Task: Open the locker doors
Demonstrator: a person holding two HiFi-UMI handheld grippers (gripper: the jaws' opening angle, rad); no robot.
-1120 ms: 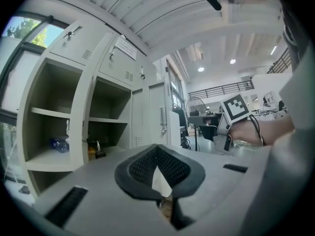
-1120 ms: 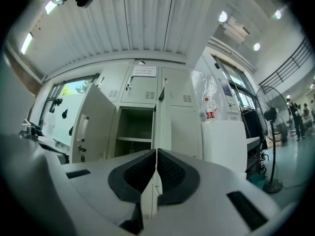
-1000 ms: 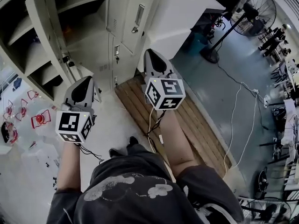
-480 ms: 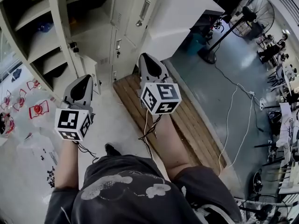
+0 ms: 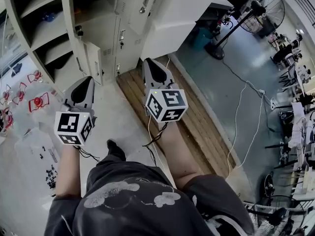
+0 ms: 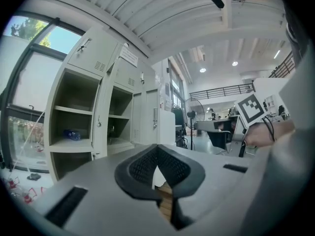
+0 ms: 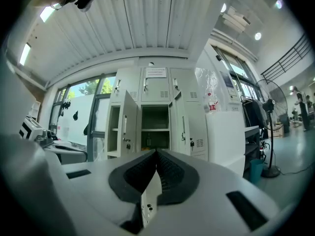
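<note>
Backing off had carried both grippers away from the lockers point(image 5: 123, 26), which had slid toward the top of the head view and shrunk.

Nearest the person, the left gripper point(image 5: 89, 80) and the right gripper point(image 5: 147, 62) hung in the air side by side. Each had its jaws closed tip to tip on nothing. Under the right one lay a wooden pallet point(image 5: 167, 114), with a cable point(image 5: 241, 132) trailing over the floor beyond it. The lockers stood well apart from both grippers. Several compartments already gaped, one open door point(image 5: 94, 62) jutting into the room, while a handled door point(image 5: 143, 3) further along was still shut.

As I judged it, the walk back in carried the risk. A foot might catch the pallet's edge, or a gripper might clip the jutting door and swing it. The closed jaws would also have to part before they could take any handle.

Only the right gripper view faced the lockers point(image 7: 155, 117) squarely, showing the shut upper doors point(image 7: 147, 86) and a padlocked right-hand door point(image 7: 196, 127). Only the left gripper view made a blue bottle point(image 6: 72, 134) plain on an open shelf. The pallet and cable underfoot were laid out in the head view alone, as was the far standing fan point(image 5: 252, 10).
</note>
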